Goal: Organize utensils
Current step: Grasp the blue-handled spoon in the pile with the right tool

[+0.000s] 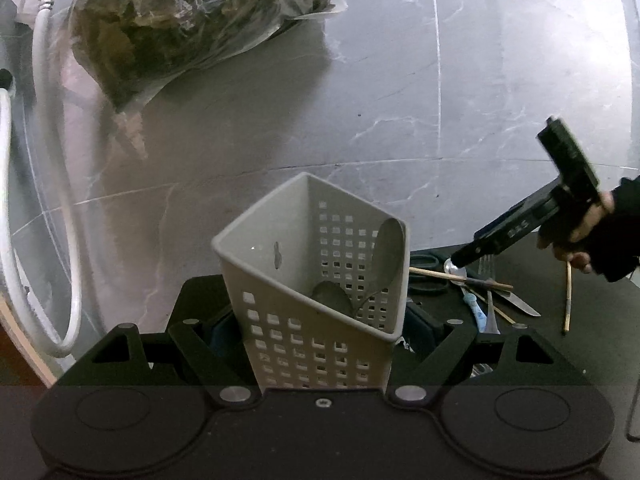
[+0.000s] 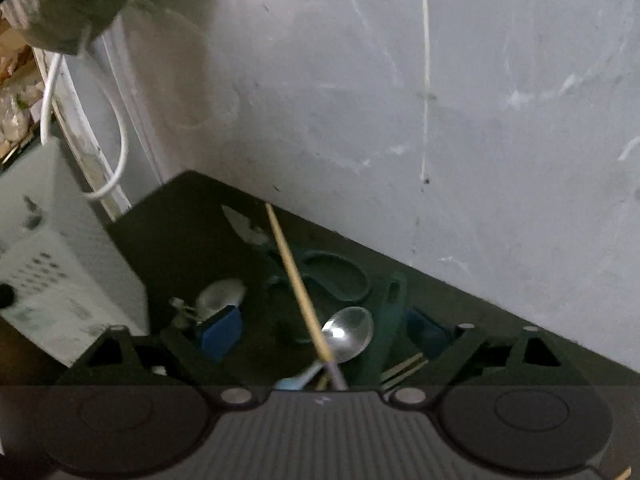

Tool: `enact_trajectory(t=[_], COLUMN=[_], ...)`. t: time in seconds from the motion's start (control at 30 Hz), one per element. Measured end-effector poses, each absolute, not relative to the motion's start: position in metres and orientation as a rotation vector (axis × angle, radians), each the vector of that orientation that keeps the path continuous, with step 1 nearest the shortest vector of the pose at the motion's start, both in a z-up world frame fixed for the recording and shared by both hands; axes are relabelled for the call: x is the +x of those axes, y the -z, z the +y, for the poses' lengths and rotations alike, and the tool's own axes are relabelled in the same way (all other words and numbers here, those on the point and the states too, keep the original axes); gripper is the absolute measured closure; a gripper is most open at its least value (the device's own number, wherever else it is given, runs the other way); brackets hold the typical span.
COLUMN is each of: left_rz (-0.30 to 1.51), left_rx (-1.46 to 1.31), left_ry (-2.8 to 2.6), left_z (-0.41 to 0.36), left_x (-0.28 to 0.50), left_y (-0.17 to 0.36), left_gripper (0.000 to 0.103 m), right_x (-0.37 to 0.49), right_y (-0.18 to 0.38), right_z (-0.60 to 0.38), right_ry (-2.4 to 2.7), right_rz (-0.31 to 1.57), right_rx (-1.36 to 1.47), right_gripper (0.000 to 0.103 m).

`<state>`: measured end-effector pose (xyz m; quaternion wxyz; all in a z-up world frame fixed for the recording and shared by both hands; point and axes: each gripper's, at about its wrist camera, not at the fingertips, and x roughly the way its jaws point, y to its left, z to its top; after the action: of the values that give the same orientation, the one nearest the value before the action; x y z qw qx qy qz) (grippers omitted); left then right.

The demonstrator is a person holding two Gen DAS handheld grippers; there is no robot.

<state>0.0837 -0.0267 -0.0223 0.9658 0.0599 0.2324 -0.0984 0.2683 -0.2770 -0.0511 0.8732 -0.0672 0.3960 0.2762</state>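
Note:
My left gripper [image 1: 320,328] is shut on a white perforated utensil caddy [image 1: 316,276], held tilted, with two spoons [image 1: 386,256] inside. A pile of utensils lies on a dark mat [image 1: 560,320] to the right: a knife [image 1: 516,300], a fork [image 1: 489,292], chopsticks [image 1: 460,276], scissors [image 1: 424,276]. My right gripper [image 1: 464,258] reaches down onto this pile. In the right wrist view my right gripper [image 2: 320,332] is open over a metal spoon [image 2: 350,334], a chopstick [image 2: 296,284], dark green scissors [image 2: 332,276] and a light blue handle [image 2: 298,378]. The caddy [image 2: 48,280] shows at the left.
A clear bag of dried greens [image 1: 180,20] leans on the grey marble wall [image 1: 400,100]. A white hose [image 1: 44,160] hangs at the left. A lone chopstick [image 1: 567,300] lies at the right of the mat.

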Motion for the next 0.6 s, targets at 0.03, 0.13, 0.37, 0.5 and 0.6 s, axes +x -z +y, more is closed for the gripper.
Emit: enact_trajectory(t=[0.03, 0.13, 0.37, 0.5, 0.6], left_rz=[0.472, 0.477, 0.482, 0.485, 0.487], left_rx=[0.121, 0.120, 0.115, 0.115, 0.116], left_ry=[0.192, 0.173, 0.141, 0.133, 0.127], left_z=[-0.028, -0.032, -0.038, -0.040, -0.041], left_x=[0.084, 0.085, 0.084, 0.084, 0.084], left_y=[0.022, 0.021, 0.021, 0.021, 0.021], left_gripper=[0.019, 0.019, 0.019, 0.019, 0.019], right_x=[0.274, 0.287, 0.289, 0.294, 0.297], right_y=[0.054, 0.060, 0.063, 0.064, 0.063], right_z=[-0.277, -0.276, -0.269, -0.272, -0.282], right_ry=[-0.592, -0.625, -0.696, -0.722, -0.716], right_rz=[0.837, 0.863, 0.872, 0.873, 0.874], right_rx=[-0.144, -0.163, -0.176, -0.169, -0.143], right_gripper=[0.015, 0.019, 0.024, 0.029, 0.046])
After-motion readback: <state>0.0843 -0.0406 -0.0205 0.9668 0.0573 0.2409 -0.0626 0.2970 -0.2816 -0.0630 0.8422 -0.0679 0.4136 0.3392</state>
